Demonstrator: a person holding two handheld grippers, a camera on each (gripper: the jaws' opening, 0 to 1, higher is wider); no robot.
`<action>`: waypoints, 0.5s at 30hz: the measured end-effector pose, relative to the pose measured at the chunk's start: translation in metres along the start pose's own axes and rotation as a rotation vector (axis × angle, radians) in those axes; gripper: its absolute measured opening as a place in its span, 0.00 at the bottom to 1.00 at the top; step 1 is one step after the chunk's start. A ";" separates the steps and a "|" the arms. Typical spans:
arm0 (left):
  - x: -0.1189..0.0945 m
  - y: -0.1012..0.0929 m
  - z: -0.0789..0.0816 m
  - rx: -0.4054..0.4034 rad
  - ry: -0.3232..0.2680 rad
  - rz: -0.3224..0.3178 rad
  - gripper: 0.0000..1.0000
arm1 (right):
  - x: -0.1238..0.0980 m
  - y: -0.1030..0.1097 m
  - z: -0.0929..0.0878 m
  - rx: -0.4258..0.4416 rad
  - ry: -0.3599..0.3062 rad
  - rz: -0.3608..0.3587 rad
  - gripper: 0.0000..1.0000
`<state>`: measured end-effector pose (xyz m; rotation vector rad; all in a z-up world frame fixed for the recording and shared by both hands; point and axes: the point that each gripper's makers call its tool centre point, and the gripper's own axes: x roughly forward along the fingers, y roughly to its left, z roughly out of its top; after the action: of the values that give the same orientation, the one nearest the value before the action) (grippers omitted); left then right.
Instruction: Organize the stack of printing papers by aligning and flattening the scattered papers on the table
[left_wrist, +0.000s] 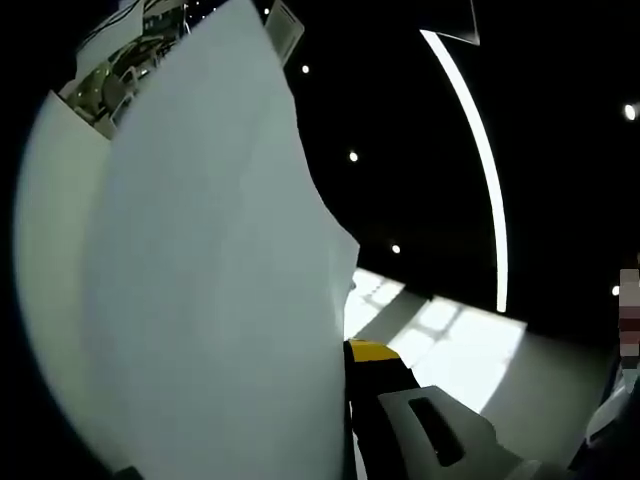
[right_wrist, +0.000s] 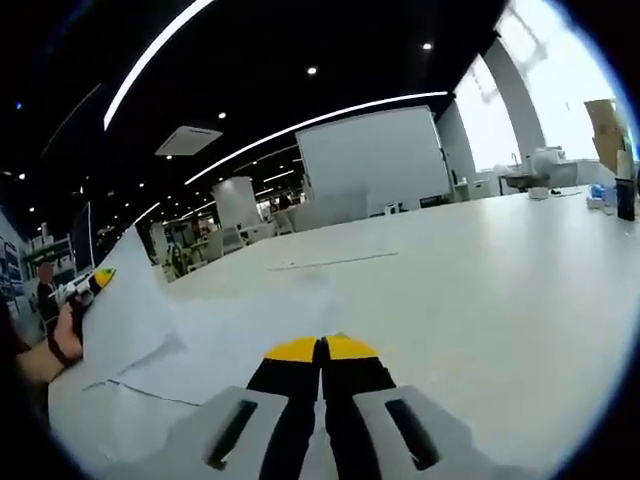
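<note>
White paper sheets lifted and spread on a white counter

A big white paper sheet is held up by the left gripper, pinched on it. More flat white papers lie on the wide white counter. The right gripper is pressed together above them, holding nothing.

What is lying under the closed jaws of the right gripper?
Under the right gripper lie white paper sheets spread loosely on the white table, one edge raised at the left by the left gripper. What lies beneath the sheets is covered.
</note>
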<state>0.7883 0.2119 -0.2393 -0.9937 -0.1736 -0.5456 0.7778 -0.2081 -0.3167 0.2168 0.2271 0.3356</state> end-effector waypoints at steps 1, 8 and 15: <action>0.000 0.000 0.000 0.001 0.000 0.001 0.06 | 0.000 -0.001 0.001 0.004 -0.004 -0.003 0.00; 0.000 0.001 0.000 0.001 0.000 0.000 0.06 | 0.000 -0.001 0.002 0.013 -0.013 -0.001 0.00; 0.000 0.000 0.000 0.001 -0.001 0.000 0.06 | 0.001 0.001 -0.002 -0.053 0.012 -0.018 0.00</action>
<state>0.7880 0.2119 -0.2393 -0.9925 -0.1744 -0.5450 0.7778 -0.2065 -0.3185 0.1608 0.2313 0.3246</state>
